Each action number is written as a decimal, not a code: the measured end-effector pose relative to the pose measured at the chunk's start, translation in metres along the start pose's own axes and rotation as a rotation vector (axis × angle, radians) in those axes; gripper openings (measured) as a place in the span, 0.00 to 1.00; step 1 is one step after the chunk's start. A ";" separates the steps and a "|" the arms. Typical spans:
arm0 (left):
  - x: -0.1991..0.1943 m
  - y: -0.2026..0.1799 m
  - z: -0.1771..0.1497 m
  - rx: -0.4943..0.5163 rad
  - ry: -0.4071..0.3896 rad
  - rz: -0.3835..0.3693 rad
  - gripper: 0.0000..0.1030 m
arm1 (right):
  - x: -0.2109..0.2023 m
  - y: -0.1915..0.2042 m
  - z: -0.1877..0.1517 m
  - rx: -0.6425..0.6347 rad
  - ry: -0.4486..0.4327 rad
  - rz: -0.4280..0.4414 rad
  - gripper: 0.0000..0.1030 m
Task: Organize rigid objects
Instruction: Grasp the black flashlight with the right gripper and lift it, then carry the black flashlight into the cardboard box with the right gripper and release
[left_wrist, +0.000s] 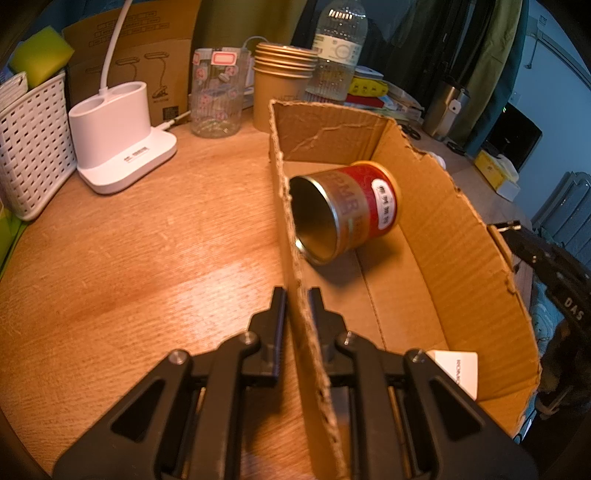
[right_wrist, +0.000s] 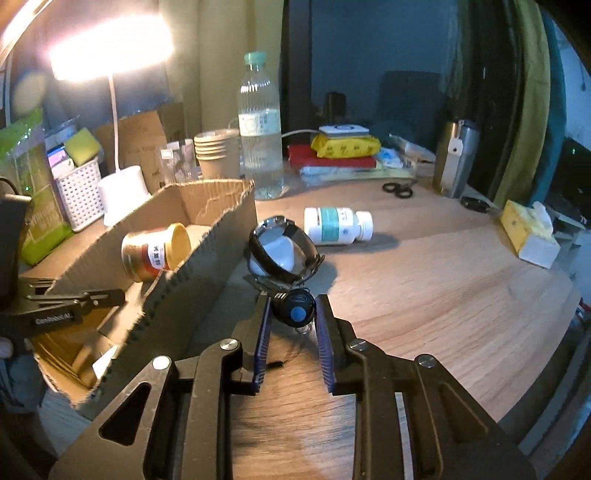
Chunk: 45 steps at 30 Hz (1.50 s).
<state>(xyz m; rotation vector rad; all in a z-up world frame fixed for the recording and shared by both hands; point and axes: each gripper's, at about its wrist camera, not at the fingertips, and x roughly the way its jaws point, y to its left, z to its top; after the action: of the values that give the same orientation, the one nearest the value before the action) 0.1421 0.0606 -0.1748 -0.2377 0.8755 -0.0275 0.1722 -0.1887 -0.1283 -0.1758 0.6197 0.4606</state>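
My left gripper (left_wrist: 297, 295) is shut on the near left wall of a shallow cardboard box (left_wrist: 295, 236); it shows as a black clamp in the right wrist view (right_wrist: 74, 297). A red and gold tin can (left_wrist: 347, 212) lies on its side inside the box, also seen from the right (right_wrist: 155, 251). My right gripper (right_wrist: 291, 306) is shut on the round black handle end with a blue button (right_wrist: 297, 314) of a black-rimmed magnifier (right_wrist: 282, 249), just right of the box (right_wrist: 207, 236). A white pill bottle (right_wrist: 338, 225) lies on the table beyond.
A white lamp base (left_wrist: 118, 125), white basket (left_wrist: 33, 147), clear jar (left_wrist: 218, 92), paper cup stack (left_wrist: 280, 85) and water bottle (right_wrist: 260, 129) stand behind the box. Scissors (right_wrist: 397, 190), a steel flask (right_wrist: 456, 158), stacked packets (right_wrist: 343, 151) and a yellow tissue box (right_wrist: 530, 232) lie at right.
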 end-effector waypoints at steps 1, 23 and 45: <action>0.000 0.000 0.000 0.000 0.000 0.000 0.13 | -0.003 0.001 0.001 -0.003 -0.007 -0.002 0.23; 0.000 0.000 0.000 0.001 0.000 0.000 0.13 | -0.060 0.022 0.027 -0.037 -0.166 -0.012 0.21; 0.000 0.000 0.000 0.000 0.000 0.000 0.13 | -0.075 0.085 0.046 -0.145 -0.218 0.105 0.21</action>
<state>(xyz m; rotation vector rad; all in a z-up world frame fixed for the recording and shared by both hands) 0.1422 0.0609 -0.1748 -0.2373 0.8754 -0.0277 0.1031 -0.1273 -0.0489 -0.2275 0.3825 0.6176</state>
